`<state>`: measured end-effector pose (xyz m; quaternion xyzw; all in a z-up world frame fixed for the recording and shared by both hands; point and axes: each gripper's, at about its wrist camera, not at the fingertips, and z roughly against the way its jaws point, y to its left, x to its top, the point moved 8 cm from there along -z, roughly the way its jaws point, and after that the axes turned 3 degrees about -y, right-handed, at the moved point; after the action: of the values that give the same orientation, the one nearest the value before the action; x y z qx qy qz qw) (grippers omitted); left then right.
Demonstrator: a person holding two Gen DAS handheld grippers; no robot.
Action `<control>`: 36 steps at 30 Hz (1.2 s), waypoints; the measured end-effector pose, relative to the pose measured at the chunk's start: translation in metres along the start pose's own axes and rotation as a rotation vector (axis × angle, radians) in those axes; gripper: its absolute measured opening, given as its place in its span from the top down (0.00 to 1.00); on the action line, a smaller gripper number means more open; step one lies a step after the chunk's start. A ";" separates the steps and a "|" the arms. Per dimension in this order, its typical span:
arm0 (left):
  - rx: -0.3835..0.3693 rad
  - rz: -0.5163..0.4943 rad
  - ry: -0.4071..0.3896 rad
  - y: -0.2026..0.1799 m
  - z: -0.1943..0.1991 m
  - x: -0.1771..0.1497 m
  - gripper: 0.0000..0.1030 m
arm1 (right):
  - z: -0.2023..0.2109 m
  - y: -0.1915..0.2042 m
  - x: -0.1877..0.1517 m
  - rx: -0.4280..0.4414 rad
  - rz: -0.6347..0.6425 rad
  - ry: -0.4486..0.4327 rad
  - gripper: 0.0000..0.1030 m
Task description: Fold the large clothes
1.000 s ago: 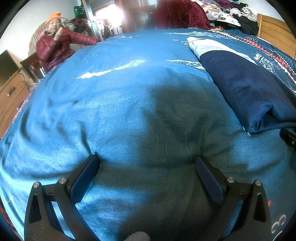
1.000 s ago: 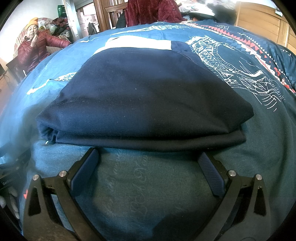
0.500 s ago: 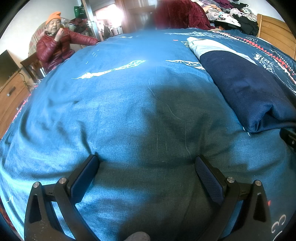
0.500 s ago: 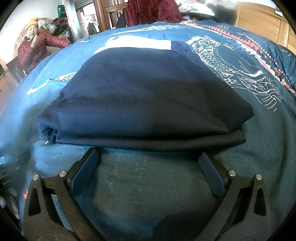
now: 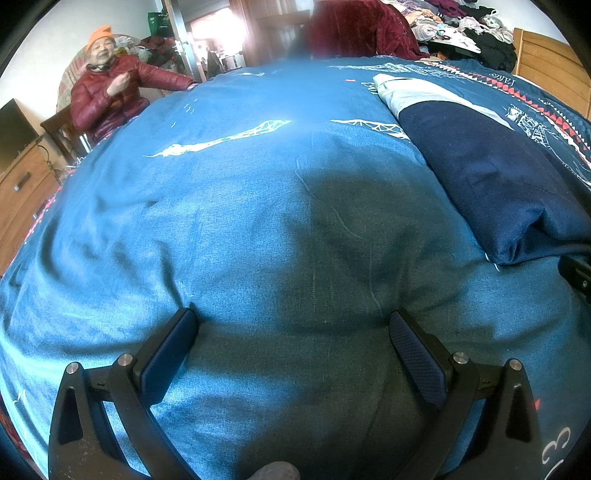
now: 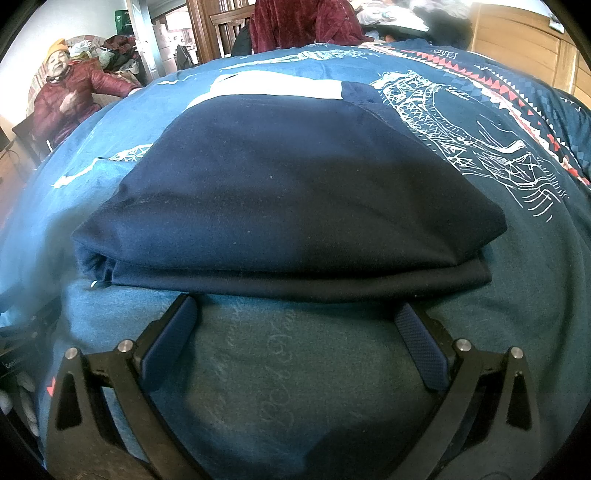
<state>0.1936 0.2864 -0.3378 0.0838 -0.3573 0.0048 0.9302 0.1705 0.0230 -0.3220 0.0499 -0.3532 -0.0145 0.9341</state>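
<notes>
A navy garment with a white band at its far end lies folded flat on the blue bedspread. My right gripper is open just in front of its near folded edge, with nothing between the fingers. In the left wrist view the same navy garment lies off to the right. My left gripper is open over bare bedspread, well left of the garment. A black part of the other gripper shows at the right edge.
A person in a red jacket and orange hat sits at the bed's far left corner. A wooden dresser stands left. A dark red garment and a clothes pile lie beyond the bed. A wooden headboard rises at right.
Both grippers and the garment stay where they were. Only the seated person has shifted, lowering a hand from the face.
</notes>
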 end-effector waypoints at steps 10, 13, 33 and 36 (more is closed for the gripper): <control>-0.003 0.003 -0.002 -0.002 0.000 0.002 0.00 | 0.000 0.000 0.000 0.000 0.000 0.000 0.00; -0.003 0.004 -0.002 -0.002 0.000 0.002 0.00 | 0.000 0.000 0.000 0.000 0.000 0.000 0.00; -0.005 0.006 -0.002 -0.002 0.000 0.002 0.00 | 0.000 0.000 0.000 0.001 0.000 0.001 0.00; -0.006 0.006 -0.001 -0.002 0.000 0.002 0.00 | 0.000 0.000 0.000 0.001 0.000 0.001 0.00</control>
<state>0.1949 0.2848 -0.3369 0.0798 -0.3582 0.0067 0.9302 0.1704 0.0229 -0.3220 0.0501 -0.3529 -0.0143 0.9342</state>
